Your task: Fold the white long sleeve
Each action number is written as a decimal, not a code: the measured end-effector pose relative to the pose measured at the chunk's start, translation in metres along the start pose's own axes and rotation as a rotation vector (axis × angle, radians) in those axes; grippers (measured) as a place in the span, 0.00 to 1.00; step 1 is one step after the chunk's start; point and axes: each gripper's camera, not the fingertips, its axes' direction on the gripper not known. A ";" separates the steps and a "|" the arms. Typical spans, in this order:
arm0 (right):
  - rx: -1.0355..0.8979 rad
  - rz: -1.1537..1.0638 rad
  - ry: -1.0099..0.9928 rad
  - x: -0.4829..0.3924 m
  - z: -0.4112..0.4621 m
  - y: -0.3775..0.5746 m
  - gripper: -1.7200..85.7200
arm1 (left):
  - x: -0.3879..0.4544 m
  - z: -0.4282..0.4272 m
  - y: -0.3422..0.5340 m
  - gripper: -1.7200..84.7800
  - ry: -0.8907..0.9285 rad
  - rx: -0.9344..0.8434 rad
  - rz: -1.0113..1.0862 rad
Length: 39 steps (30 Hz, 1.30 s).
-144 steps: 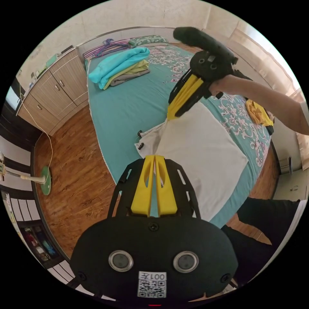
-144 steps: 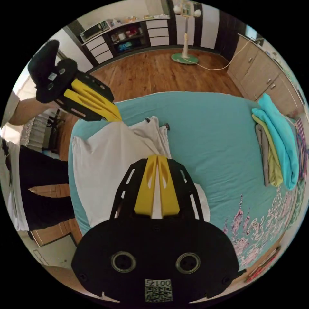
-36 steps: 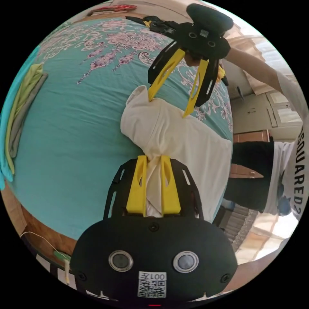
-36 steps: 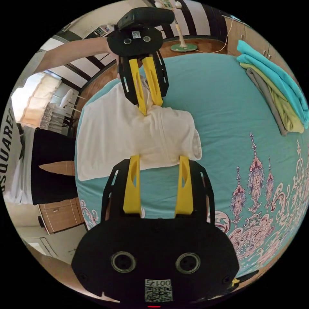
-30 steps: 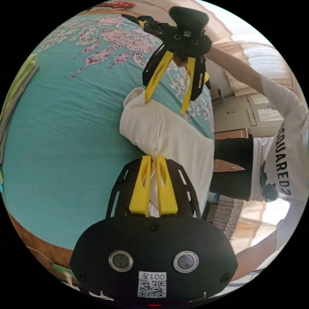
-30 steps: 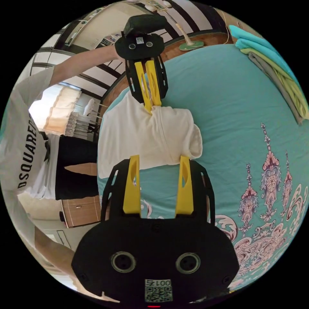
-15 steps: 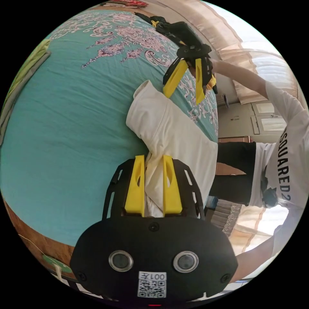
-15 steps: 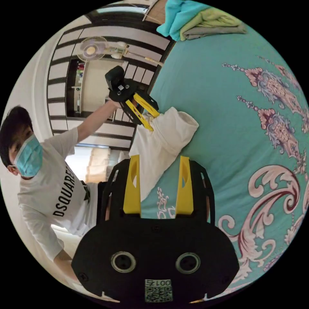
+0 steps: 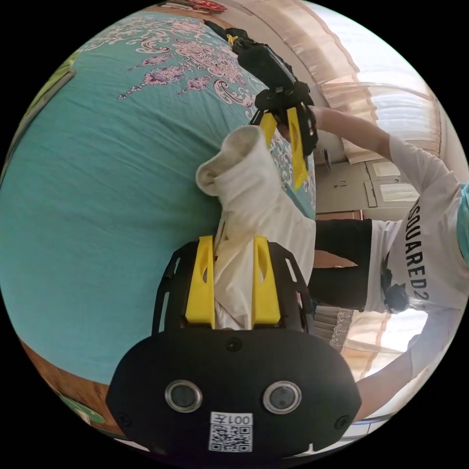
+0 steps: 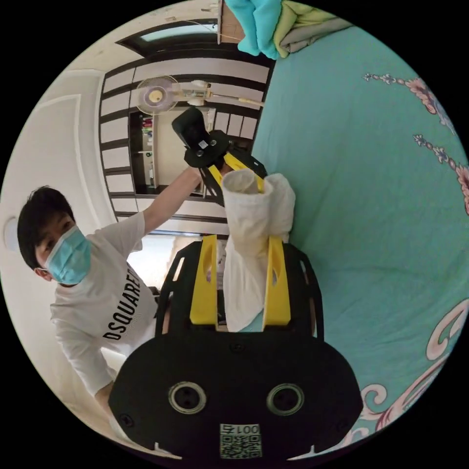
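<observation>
Teal bedsheet with a pink floral print spreads under your hands, and a stack of folded clothes in turquoise, lime and grey sits at its far end in the right gripper view. Half a second ago the white long sleeve lay as a folded bundle on the sheet; now it is gathered up between your two grippers, its rolled end lifted and bunched, with the lower part trailing toward the bed edge by your legs.

Your left gripper has cloth filling the gap between its yellow jaws, which stand parallel and somewhat apart; whether both press on the cloth I cannot tell for certain. Your right gripper stood clear of the garment, jaws wide, a moment ago. It has since moved in, so that a thick fold now runs up between its jaws; they still stand apart, and a firm pinch is not clear from these views. In the left gripper view the right gripper sits at the far end of the bundle, just beside the rolled cuff or collar.

My reading: you have finished a fold and are now picking the bundle up from both ends, probably to carry it to the stack. Close both grips before you lift further, or the loose lower layers may slide open.
</observation>
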 end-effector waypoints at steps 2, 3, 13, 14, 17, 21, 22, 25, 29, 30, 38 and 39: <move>-0.101 -0.022 0.132 -0.005 0.004 0.000 0.17 | -0.003 0.001 0.010 0.12 -0.017 -0.001 -0.002; -0.126 -0.041 0.196 -0.009 0.001 0.003 0.17 | -0.004 0.001 0.019 0.12 -0.036 0.005 -0.003; -0.139 0.134 0.047 -0.005 0.025 0.119 0.17 | 0.021 -0.019 0.223 0.11 -0.184 0.640 -0.346; -0.102 0.158 0.048 -0.010 0.033 0.139 0.17 | 0.032 -0.007 0.258 0.11 -0.172 0.699 -0.419; 0.076 0.228 0.017 -0.021 0.049 0.189 0.18 | 0.064 0.045 0.323 0.10 -0.115 0.722 -0.619; 0.379 0.320 -0.106 -0.021 0.067 0.237 0.18 | 0.094 0.134 0.368 0.10 0.201 0.807 -0.838; 0.400 0.328 -0.124 -0.020 0.069 0.240 0.18 | 0.095 0.145 0.371 0.10 0.262 0.839 -0.863; 0.444 0.326 -0.180 -0.017 0.078 0.244 0.16 | 0.094 0.189 0.382 0.11 0.507 0.994 -0.960; 0.399 0.397 -0.271 -0.011 0.090 0.232 0.06 | 0.083 0.224 0.392 0.16 0.722 1.180 -1.144; 0.418 0.399 -0.330 -0.014 0.092 0.231 0.05 | 0.082 0.229 0.396 0.17 0.790 1.250 -1.170; 0.571 0.502 -0.489 -0.068 0.108 0.240 0.02 | 0.081 0.233 0.423 0.28 1.106 1.688 -1.166; 0.571 0.501 -0.486 -0.077 0.112 0.243 0.02 | 0.077 0.231 0.426 0.28 1.116 1.711 -1.172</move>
